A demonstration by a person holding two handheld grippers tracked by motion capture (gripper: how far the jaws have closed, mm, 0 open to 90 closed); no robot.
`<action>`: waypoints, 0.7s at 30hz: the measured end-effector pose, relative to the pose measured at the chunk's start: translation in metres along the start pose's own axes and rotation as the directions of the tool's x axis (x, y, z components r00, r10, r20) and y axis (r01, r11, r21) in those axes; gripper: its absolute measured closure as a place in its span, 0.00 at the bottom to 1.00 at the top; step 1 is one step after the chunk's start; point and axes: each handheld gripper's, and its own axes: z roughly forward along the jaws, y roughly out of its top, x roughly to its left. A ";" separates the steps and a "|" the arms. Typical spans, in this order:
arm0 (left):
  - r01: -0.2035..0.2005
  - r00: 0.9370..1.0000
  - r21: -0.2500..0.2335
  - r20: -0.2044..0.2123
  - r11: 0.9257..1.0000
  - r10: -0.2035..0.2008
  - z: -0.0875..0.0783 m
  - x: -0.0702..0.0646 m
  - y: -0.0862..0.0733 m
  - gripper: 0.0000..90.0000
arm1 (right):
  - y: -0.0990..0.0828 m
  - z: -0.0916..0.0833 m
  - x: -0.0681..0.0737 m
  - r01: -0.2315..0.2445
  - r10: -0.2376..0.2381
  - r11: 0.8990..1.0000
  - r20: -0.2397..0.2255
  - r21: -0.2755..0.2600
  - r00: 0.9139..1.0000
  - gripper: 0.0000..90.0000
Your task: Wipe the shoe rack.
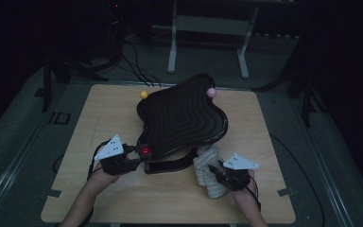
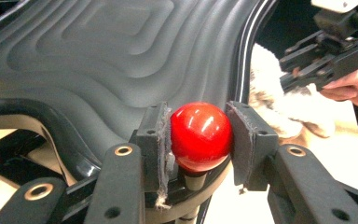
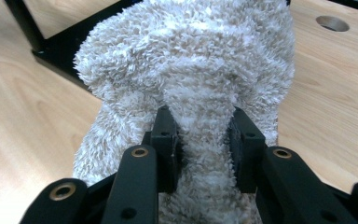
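Forearms are seen entering from the bottom of the high view, with the left gripper [image 1: 139,152] clamped on a red ball [image 1: 145,151] at the near corner of a black wavy tray [image 1: 189,116], which is tilted up on a black frame [image 1: 170,165] on the wooden counter [image 1: 99,118]. A yellow ball [image 1: 144,94] and a pink ball [image 1: 211,92] are seen at the tray's far corners. The right gripper [image 1: 213,169] is closed on a fluffy white cloth [image 1: 207,163] just beside the frame. From the left gripper view, the red ball [image 2: 200,135] is pinched between both pads [image 2: 161,135], the ridged tray [image 2: 121,51] behind it. From the right gripper view, a fold of the cloth [image 3: 200,84] is squeezed between the jaws, partly closed.
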 end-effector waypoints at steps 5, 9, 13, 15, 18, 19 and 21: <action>-0.005 1.000 -0.001 0.016 1.000 0.005 0.005 -0.008 0.001 0.66 | -0.011 -0.026 0.003 -0.032 0.032 0.999 -0.007 -0.020 0.999 0.76; -0.005 1.000 -0.007 0.024 1.000 0.005 0.009 -0.012 0.001 0.66 | -0.009 -0.050 0.010 -0.024 0.023 0.998 -0.016 -0.056 1.000 0.76; -0.010 0.999 -0.003 0.038 1.000 0.011 0.014 -0.018 0.003 0.66 | -0.002 -0.078 0.017 -0.011 0.009 0.992 -0.011 -0.128 1.000 0.76; -0.018 0.999 -0.001 0.045 1.000 0.018 0.017 -0.022 0.004 0.66 | 0.002 -0.090 0.019 -0.010 0.008 0.987 -0.012 -0.160 1.000 0.76; -0.029 0.998 0.001 0.061 1.000 0.029 0.022 -0.027 0.005 0.66 | 0.008 -0.106 0.022 0.000 -0.002 0.979 -0.008 -0.205 1.000 0.76; -0.028 0.997 0.001 0.065 1.000 0.028 0.024 -0.029 0.006 0.66 | 0.010 -0.110 0.023 0.000 -0.002 0.975 -0.009 -0.221 1.000 0.76; -0.034 0.997 0.003 0.075 0.999 0.034 0.028 -0.032 0.007 0.66 | 0.014 -0.118 0.024 0.006 -0.009 0.970 -0.009 -0.243 1.000 0.76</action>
